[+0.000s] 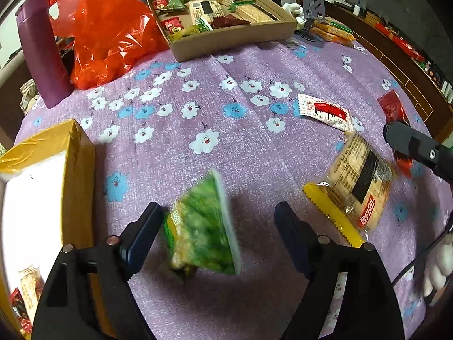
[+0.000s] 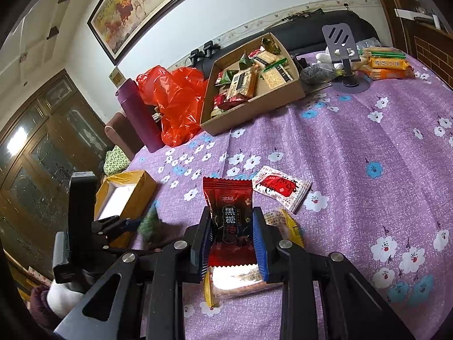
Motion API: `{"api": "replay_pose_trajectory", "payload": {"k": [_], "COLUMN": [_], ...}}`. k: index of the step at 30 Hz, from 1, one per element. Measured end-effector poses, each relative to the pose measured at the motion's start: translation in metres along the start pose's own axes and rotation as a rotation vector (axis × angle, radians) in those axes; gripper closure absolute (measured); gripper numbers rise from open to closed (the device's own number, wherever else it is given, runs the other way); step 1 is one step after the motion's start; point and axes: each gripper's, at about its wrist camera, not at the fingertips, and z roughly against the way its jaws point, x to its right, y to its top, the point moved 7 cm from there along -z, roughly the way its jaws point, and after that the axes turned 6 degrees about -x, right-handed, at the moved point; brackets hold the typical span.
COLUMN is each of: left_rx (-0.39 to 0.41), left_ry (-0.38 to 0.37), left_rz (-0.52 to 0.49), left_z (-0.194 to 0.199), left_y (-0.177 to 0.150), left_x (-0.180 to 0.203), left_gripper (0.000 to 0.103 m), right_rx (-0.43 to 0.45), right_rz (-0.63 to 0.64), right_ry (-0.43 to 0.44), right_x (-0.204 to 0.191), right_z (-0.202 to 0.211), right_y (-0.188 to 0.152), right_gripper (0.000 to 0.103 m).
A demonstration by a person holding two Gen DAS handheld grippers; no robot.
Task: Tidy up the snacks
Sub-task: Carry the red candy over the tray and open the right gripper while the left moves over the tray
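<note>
Your left claw is wide with the green pack loose between its jaws, your right claw pinches the red pack, so I'd say the yellow box at the desk's left edge is next for both.

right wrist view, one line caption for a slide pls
Right gripper clamps a red snack packet above the purple floral tablecloth.

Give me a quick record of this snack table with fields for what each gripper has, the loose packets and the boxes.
left gripper: jaws open, blurred green packet between them, not pinched
right gripper: jaws shut on red packet
loose packets: white-and-red packet; yellow-edged cracker pack
near box: yellow-taped box, beside left gripper
far box: cardboard tray holding mixed snacks
other: orange plastic bag, purple bottle
surface: purple flowered cloth
</note>
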Motion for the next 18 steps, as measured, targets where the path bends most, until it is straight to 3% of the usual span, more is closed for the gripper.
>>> {"api": "replay_pose_trajectory", "payload": {"k": [1,2,3,9,18], "left_rx": [0.006,0.013,0.018,0.03,0.202], "left_ry": [0.004,0.002,-0.014,-0.014,-0.174], "left_rz": [0.009,0.019,0.034,0.048,0.218], "left_z": [0.001,0.004,0.007,0.017,0.089], "left_y": [0.0,-0.001,-0.001,-0.015,-0.047], "left_x": [0.0,-0.001,-0.002,-0.006,-0.025], "left_gripper": [0.035,0.053,0.063,0.07,0.074], "right_rx": [0.001,0.001,-0.001,-0.011,-0.018], "right_rz": [0.003,0.006,0.011,0.031,0.042], "right_ry": [0.0,-0.001,0.001,-0.004,-0.013], "right_x": [-0.001,-0.001,-0.003,-0.008,-0.011], "right_z": [0.0,0.0,0.0,-0.003,-0.007], "right_y": [0.0,0.0,-0.001,-0.005,-0.01], "right_gripper": [0.076,0.076,0.076,0.076,0.076]}}
